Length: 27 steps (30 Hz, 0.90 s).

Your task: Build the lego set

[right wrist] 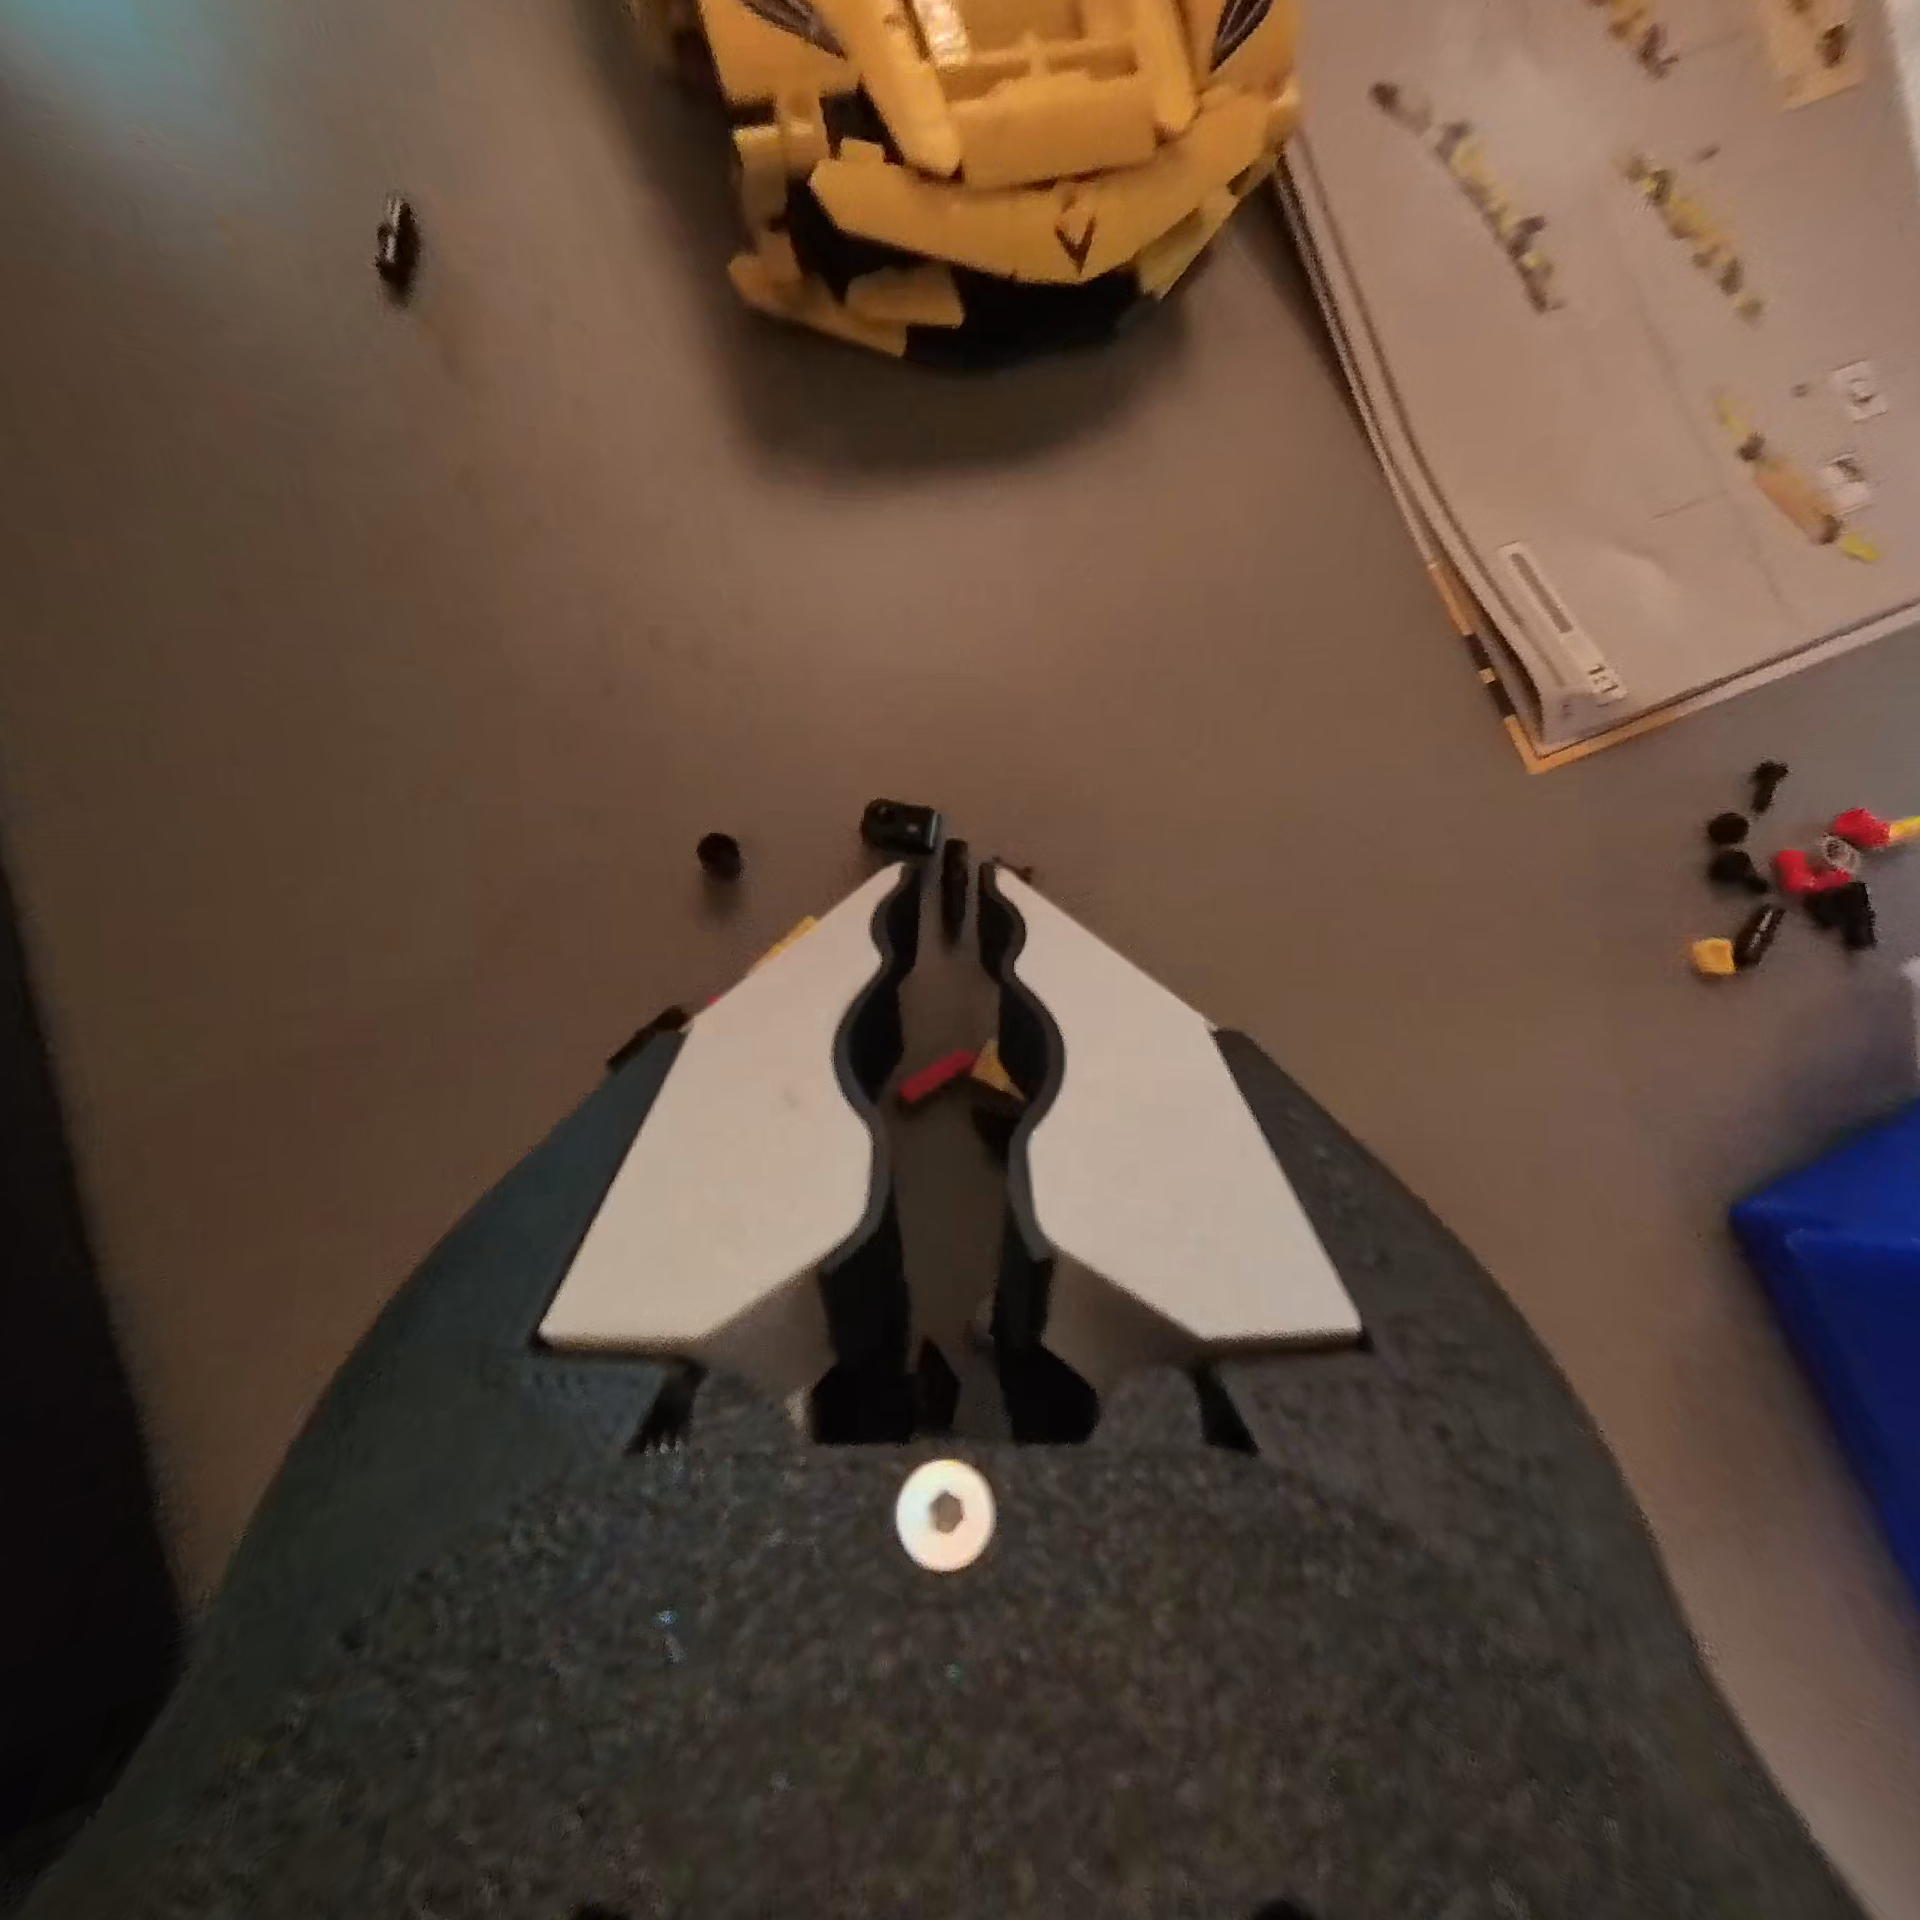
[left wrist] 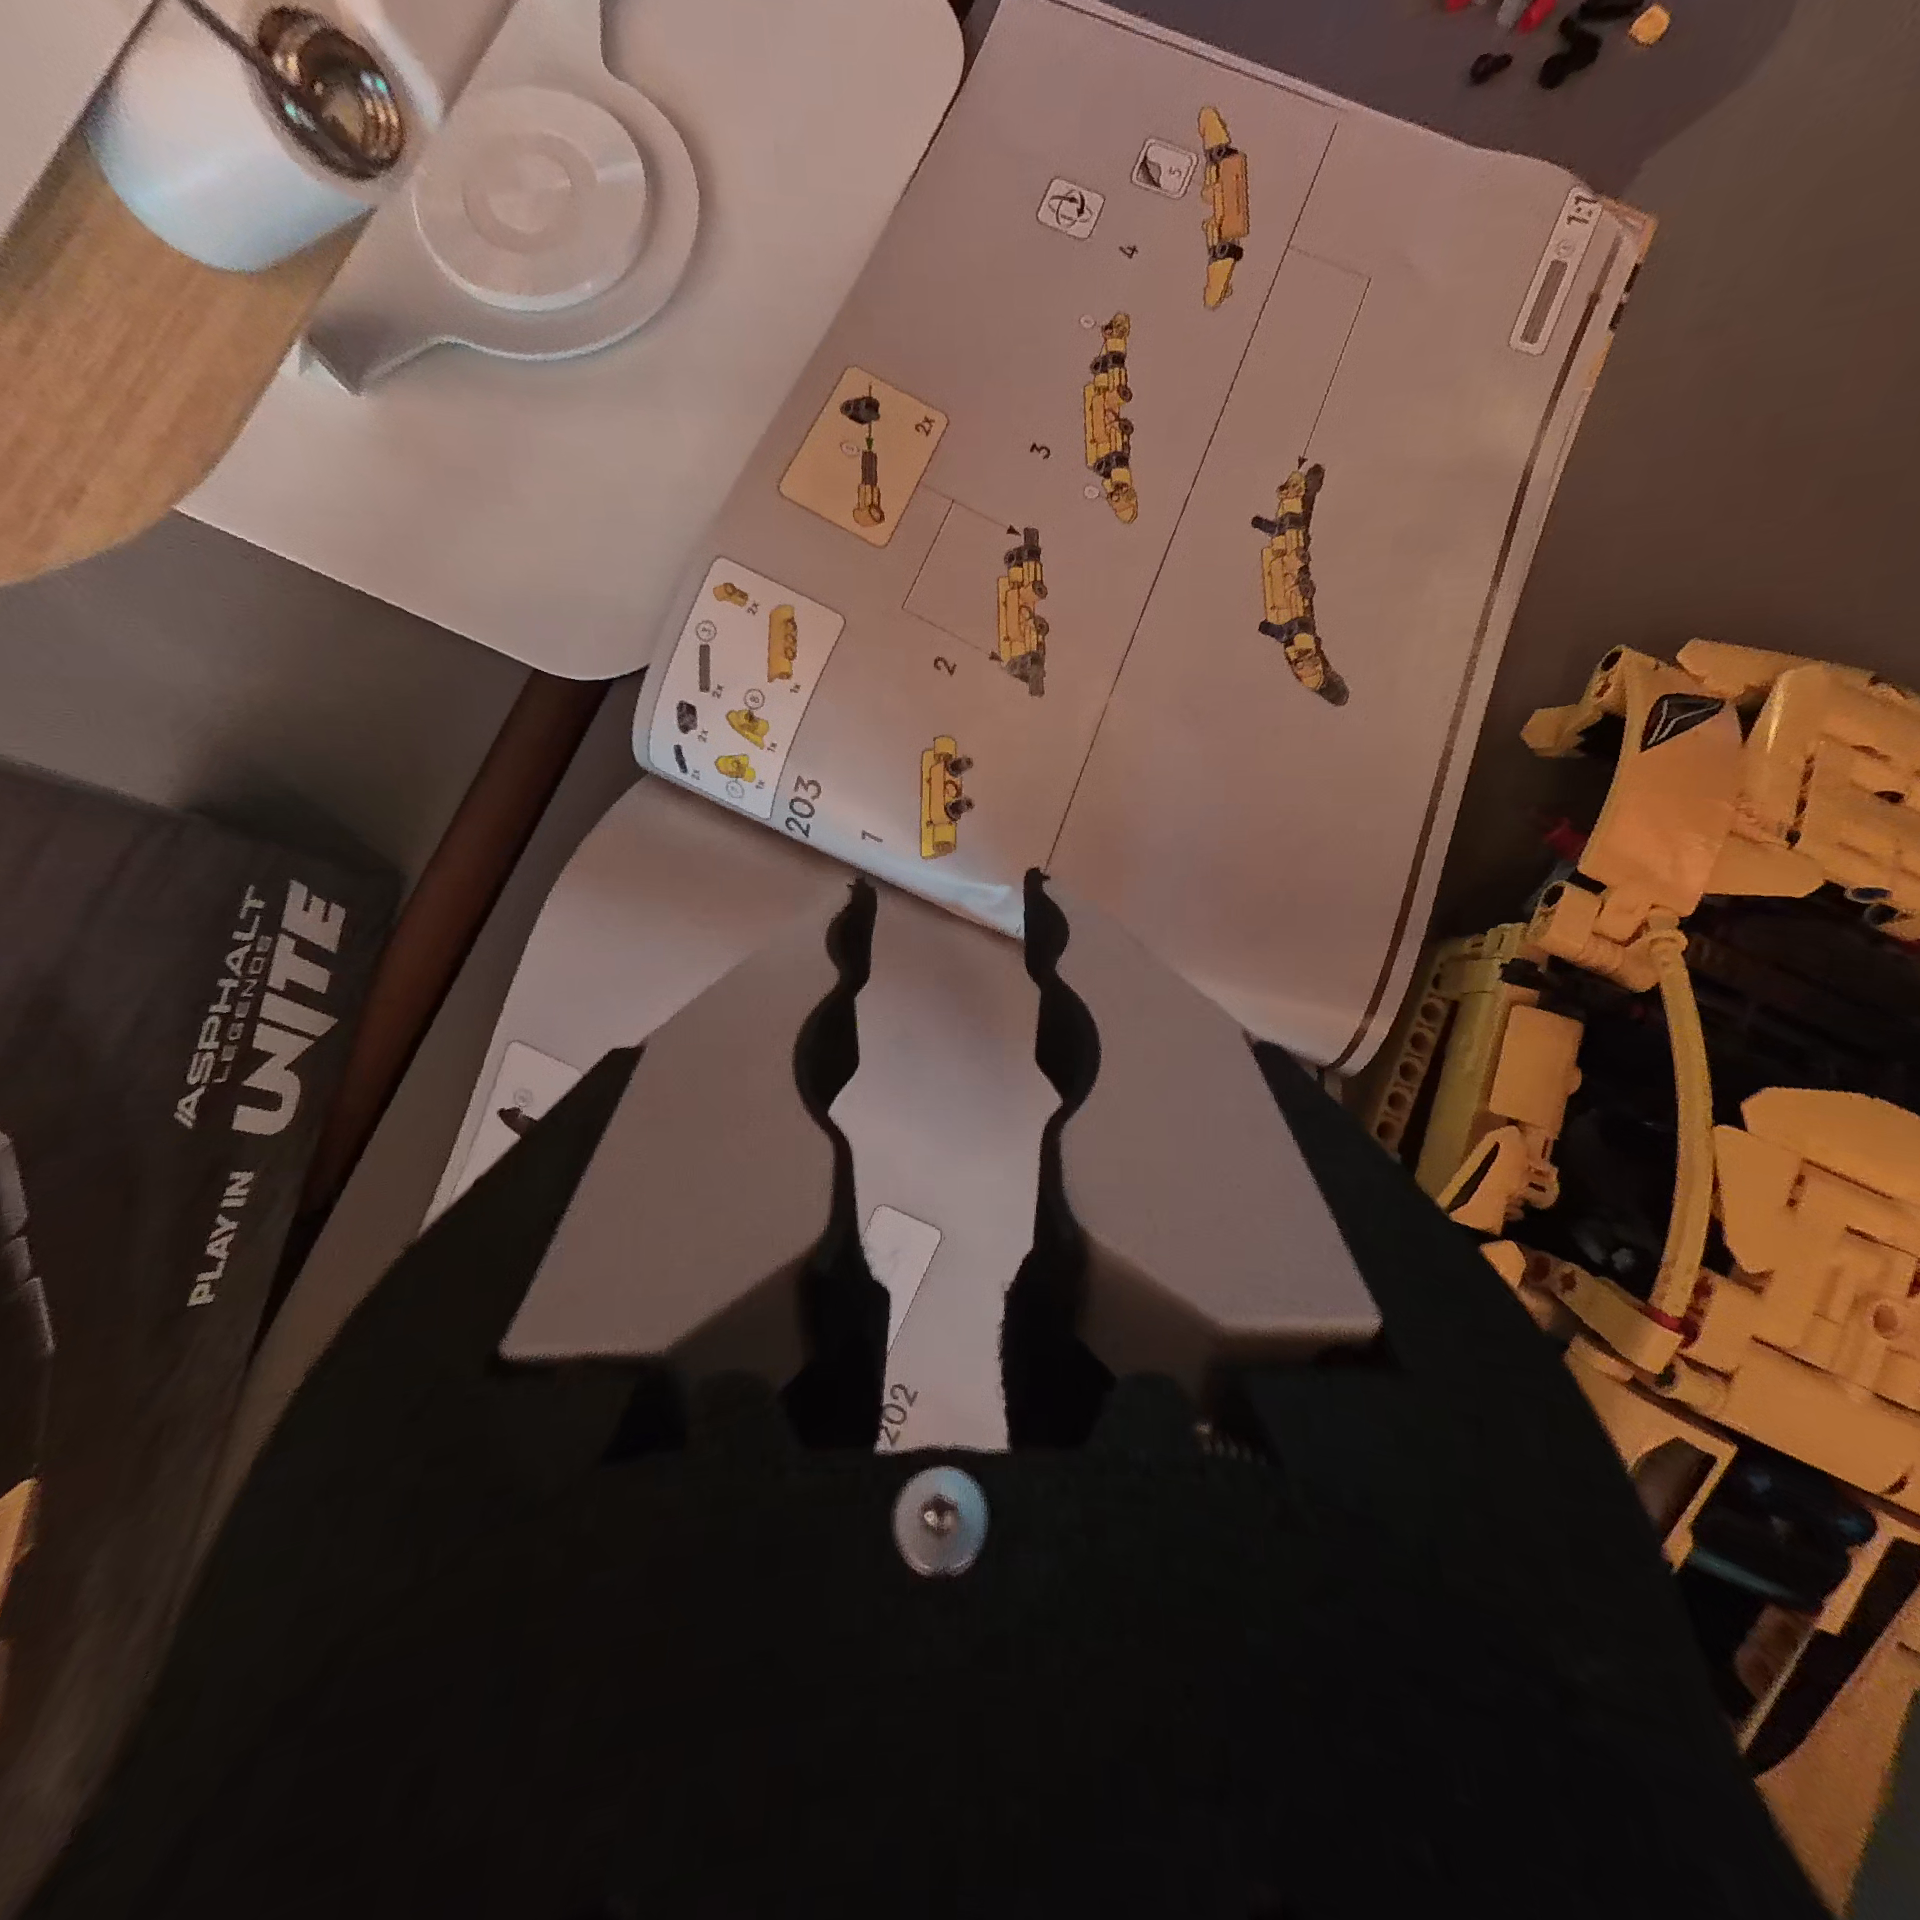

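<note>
The left gripper (left wrist: 948, 883) hangs over the open booklet (left wrist: 1195, 540), its jaws spread and holding nothing, the tips above the booklet's near edge by the spine. The booklet lies flat on the grey desk (left wrist: 1766, 343), its pages showing yellow build steps. To its right, touching or just beside the page edge, sits the yellow car (left wrist: 1683, 1143), partly built, with black parts showing inside. A white stand (left wrist: 540, 239) with a round base rests beyond the booklet's far-left corner. A dark box (left wrist: 187, 1091) lies on the left. A few small loose parts (left wrist: 1558, 42) are scattered at the far edge, well apart from the gripper.

The right gripper (right wrist: 951, 878) is low over the desk (right wrist: 416, 623), its jaws drawn close with a narrow gap between them. A small black pin (right wrist: 953, 883) stands in that gap at the tips; whether the jaws actually pinch it cannot be told. A black connector (right wrist: 900, 826) lies just past the tips, and a black bush (right wrist: 718, 854) is near it to the left. Another black piece (right wrist: 395, 239) lies far off on the left. The car (right wrist: 997, 177) is ahead, the booklet (right wrist: 1662, 395) at upper right. A cluster of black, red and yellow pieces (right wrist: 1787, 883) lies to the right, with a blue bin (right wrist: 1849, 1309) nearer the camera.
</note>
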### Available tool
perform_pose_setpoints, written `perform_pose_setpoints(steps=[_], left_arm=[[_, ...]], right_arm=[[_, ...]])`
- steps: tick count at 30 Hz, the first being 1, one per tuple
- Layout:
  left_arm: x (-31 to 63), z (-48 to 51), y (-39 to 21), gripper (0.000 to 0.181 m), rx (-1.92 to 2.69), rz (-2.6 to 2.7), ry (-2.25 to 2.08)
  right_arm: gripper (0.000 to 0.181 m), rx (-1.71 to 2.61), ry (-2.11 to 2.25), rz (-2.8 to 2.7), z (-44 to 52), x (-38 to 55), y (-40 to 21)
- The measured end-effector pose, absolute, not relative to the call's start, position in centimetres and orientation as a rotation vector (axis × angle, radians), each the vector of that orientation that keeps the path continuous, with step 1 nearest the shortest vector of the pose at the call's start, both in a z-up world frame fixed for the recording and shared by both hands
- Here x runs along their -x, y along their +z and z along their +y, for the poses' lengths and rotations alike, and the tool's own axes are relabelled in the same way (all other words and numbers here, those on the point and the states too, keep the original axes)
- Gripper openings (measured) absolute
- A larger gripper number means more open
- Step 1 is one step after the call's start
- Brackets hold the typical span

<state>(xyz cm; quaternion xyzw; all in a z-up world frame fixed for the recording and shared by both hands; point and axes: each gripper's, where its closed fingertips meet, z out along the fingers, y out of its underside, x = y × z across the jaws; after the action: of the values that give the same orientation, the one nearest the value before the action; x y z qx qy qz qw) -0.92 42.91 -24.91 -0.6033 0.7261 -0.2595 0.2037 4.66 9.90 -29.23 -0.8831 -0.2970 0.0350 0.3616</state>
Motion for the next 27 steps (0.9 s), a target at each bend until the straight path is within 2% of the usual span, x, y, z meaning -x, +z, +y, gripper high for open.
perform_pose_setpoints(steps=[15, 18, 22, 27], left_arm=[[0.9, 43.3, -25.2, 0.029, 1.693, 2.022, -0.718], [1.1, 43.5, -25.3, 0.029, 1.7, 2.018, -0.718], [1.1, 43.5, -25.3, 0.029, 1.705, 2.014, -0.733], [1.1, 43.3, -25.5, 0.029, 1.699, 2.02, -0.739]], right_arm=[[0.006, 2.334, 0.07, -0.815, 10.2, -4.6, -30.1], [0.006, 2.29, 0.055, -0.759, 10.7, -4.4, -28.1], [0.006, 2.237, 0.225, -0.724, 11.5, 0.0, -25.0], [0.006, 2.221, 0.483, -0.902, 11.5, 9.3, -27.5]])
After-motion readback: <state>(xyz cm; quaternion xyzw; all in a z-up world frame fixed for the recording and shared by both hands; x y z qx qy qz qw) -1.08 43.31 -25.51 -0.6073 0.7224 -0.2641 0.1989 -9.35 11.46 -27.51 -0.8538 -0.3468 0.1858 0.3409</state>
